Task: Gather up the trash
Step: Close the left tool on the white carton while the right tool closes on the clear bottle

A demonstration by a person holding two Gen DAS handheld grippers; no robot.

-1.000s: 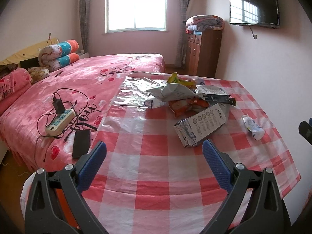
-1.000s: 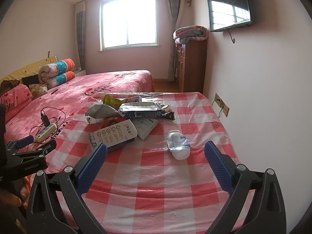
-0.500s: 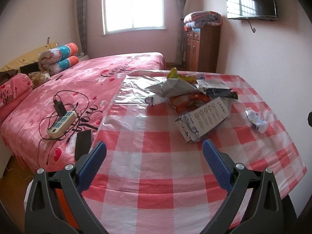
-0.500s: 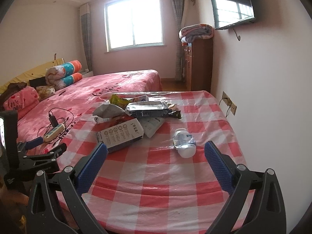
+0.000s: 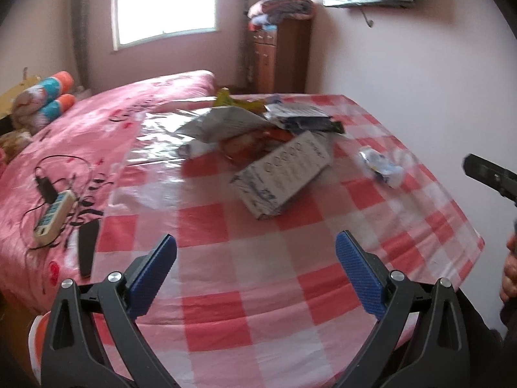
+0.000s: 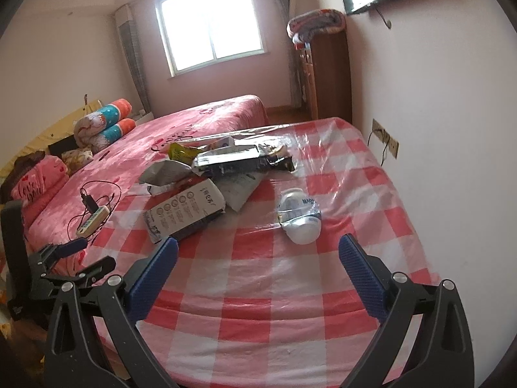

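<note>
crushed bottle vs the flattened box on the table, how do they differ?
The crushed bottle is clear plastic with a blue and white label; the flattened box is grey printed card. The bottle lies alone on the checked cloth, while the box overlaps the wrapper pile. The box is larger. Both lie flat, ungripped, ahead of the open right gripper.

Near half of worktop [image 6: 258, 291]: bare checked cloth, open passage. Far half: heaped wrappers [image 6: 206, 174] block the middle (crushed bottle [image 6: 299, 216] lies apart, rightward). Wall [image 6: 436, 129] borders the right edge.
</note>
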